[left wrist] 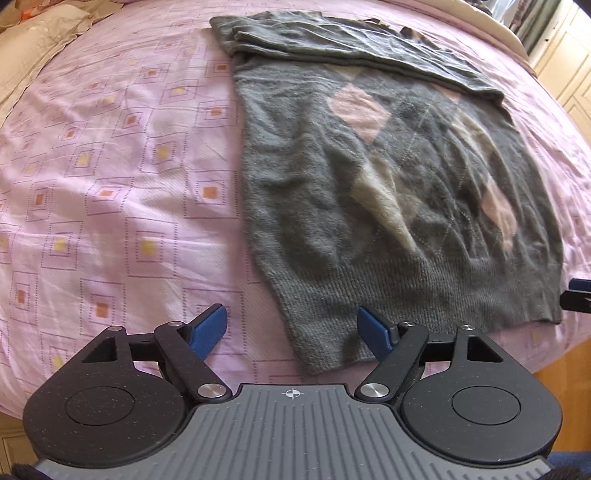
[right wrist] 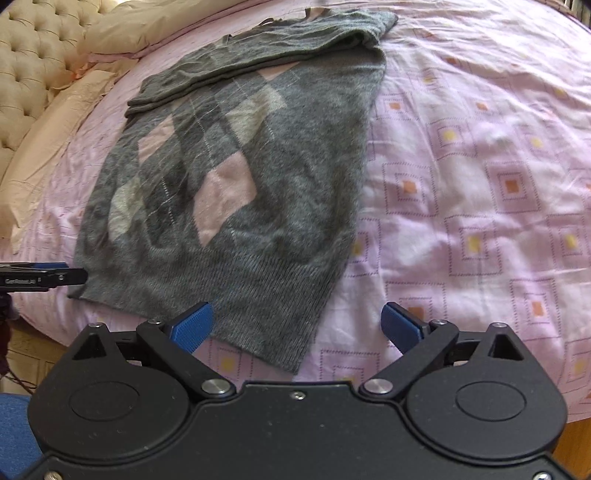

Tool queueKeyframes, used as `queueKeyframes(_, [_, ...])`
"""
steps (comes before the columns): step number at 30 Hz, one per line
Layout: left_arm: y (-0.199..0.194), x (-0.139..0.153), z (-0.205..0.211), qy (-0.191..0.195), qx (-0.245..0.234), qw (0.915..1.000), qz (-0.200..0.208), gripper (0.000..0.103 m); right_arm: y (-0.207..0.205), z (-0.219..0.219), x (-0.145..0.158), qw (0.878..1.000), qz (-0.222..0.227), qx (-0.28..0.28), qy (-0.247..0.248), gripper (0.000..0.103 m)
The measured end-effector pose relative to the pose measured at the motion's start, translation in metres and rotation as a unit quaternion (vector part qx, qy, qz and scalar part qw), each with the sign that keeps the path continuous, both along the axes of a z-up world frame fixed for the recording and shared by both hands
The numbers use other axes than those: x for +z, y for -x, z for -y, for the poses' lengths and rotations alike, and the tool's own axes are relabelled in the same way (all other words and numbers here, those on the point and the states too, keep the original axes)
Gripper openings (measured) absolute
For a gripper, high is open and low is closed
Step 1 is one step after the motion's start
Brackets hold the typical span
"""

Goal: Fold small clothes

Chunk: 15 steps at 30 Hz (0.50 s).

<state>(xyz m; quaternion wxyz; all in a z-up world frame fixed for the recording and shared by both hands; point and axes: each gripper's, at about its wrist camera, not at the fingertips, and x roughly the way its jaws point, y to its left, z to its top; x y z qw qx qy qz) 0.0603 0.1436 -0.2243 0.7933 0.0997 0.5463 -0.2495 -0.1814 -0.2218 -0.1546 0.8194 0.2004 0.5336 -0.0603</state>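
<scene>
**Two open grippers at the sweater's hem**

Both sets of jaws stand wide apart and hold nothing. The left gripper (left wrist: 291, 330) hovers at the near edge of the bed (left wrist: 110, 192), with the hem corner of the grey argyle sweater (left wrist: 369, 177) lying between its blue pads; the right-hand pad (left wrist: 375, 334) sits over the ribbed hem, the other over bare sheet. The right gripper (right wrist: 297, 328) hangs over the opposite hem corner, its left pad (right wrist: 192, 330) above the knit and its other pad above the pink patterned bedsheet (right wrist: 480, 177).

The sweater (right wrist: 236, 177) lies flat on the bed, hem toward the grippers, with its sleeves (right wrist: 258, 55) folded across the chest at the far end. Its long side edges run straight. In the left view, broad open sheet stretches to the left of the garment. In the right view, open sheet lies to its right, while a tufted headboard (right wrist: 26, 74) and beige pillows (right wrist: 147, 29) close the far left. The left gripper's tip (right wrist: 55, 277) shows beside the hem's left corner.
</scene>
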Motion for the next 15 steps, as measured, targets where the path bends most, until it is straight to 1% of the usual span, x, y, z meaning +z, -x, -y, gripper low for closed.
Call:
queueKeyframes(3, [0.003,-0.003,0.005,0.0,-0.001,1.0,-0.003,0.077,-0.002,-0.001,-0.006,1.0,0.003,0.009,-0.019,0.098])
queueKeyframes(5, [0.003,-0.006,0.01,-0.007,-0.004,1.0,-0.004,0.077,-0.004,-0.002,-0.01,1.0,0.006,0.017,-0.026,0.103])
queueKeyframes(7, [0.004,-0.007,0.012,-0.012,-0.004,0.9999,-0.001,0.077,-0.005,-0.001,-0.011,0.999,0.015,0.021,-0.031,0.103])
queueKeyframes(15, [0.006,-0.007,0.008,0.001,0.016,0.9999,0.005,0.078,-0.002,0.01,-0.014,0.997,0.038,0.021,-0.065,0.103])
